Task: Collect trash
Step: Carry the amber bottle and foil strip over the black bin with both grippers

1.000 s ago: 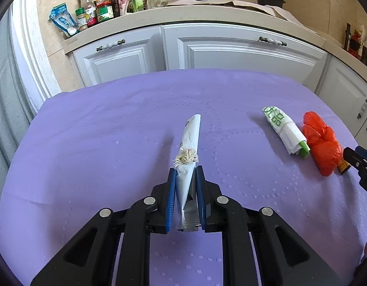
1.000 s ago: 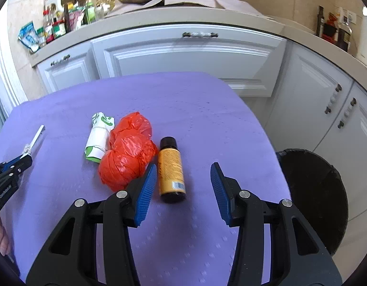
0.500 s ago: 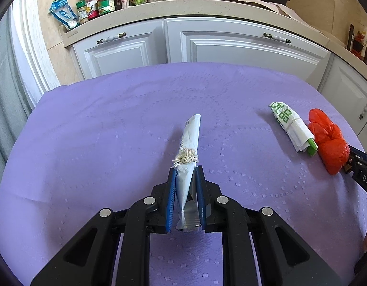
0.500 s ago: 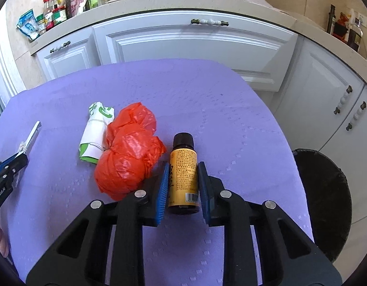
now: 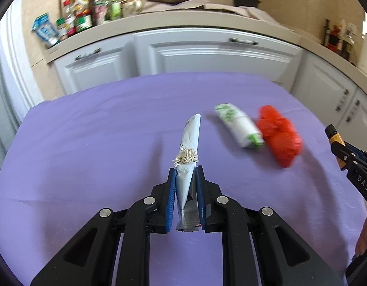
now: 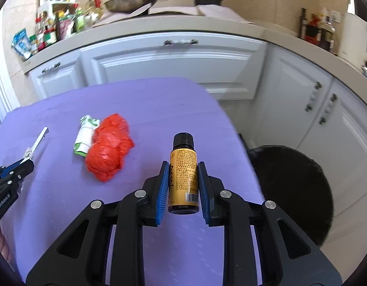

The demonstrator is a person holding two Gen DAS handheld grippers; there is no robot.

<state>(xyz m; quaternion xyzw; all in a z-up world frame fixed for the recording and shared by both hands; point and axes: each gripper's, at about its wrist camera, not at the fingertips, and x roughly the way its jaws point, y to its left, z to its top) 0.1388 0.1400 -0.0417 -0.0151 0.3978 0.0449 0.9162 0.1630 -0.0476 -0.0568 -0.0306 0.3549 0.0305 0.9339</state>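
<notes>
Left fingers (image 5: 185, 174): narrowed onto a pale blue foil sachet (image 5: 190, 143) with a frayed tuft of string on it; the sachet is clamped edge-on between the blue pads and juts forward over the desk (image 5: 88, 143).
Right fingers (image 6: 183, 170): just closed on a small brown bottle with a yellow label (image 6: 183, 166); the pads are pressed on both sides of the label, black cap pointing away.
Left gripper pose: angled downward toward the purple desk cover.
Right gripper pose: angled downward near the desk's right edge, seen at the right border of the left wrist view.
Remaining trash: a white-and-green wrapper (image 6: 84, 138) and a crumpled red plastic bag (image 6: 108, 147), touching side by side on the desk between the two grippers.
Bin: a black bin (image 6: 290, 190) is seen on the floor just beyond the desk's right edge.
</notes>
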